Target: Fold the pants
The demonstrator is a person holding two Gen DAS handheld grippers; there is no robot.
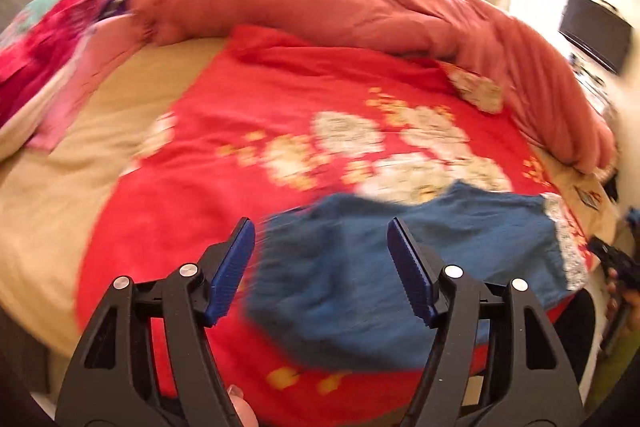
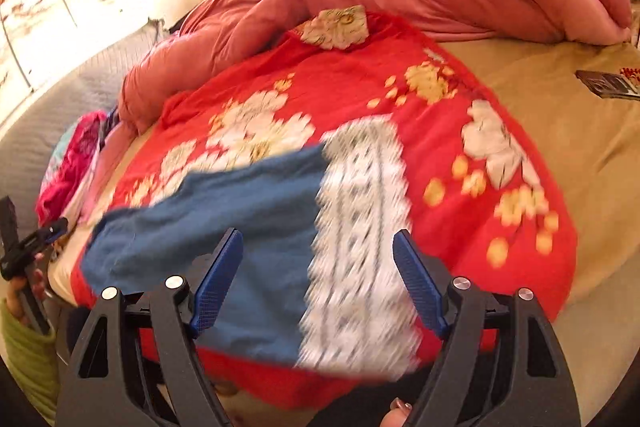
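Lying under left claw (image 1: 320,275), blue pants (image 1: 400,275), claw open

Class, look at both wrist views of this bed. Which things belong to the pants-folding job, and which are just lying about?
Belongs to the job:
blue pants with white patterned hem
left tool, open
right tool, open
red floral sheet under the pants

Just lying about:
salmon duvet
pink clothes
small dark packet
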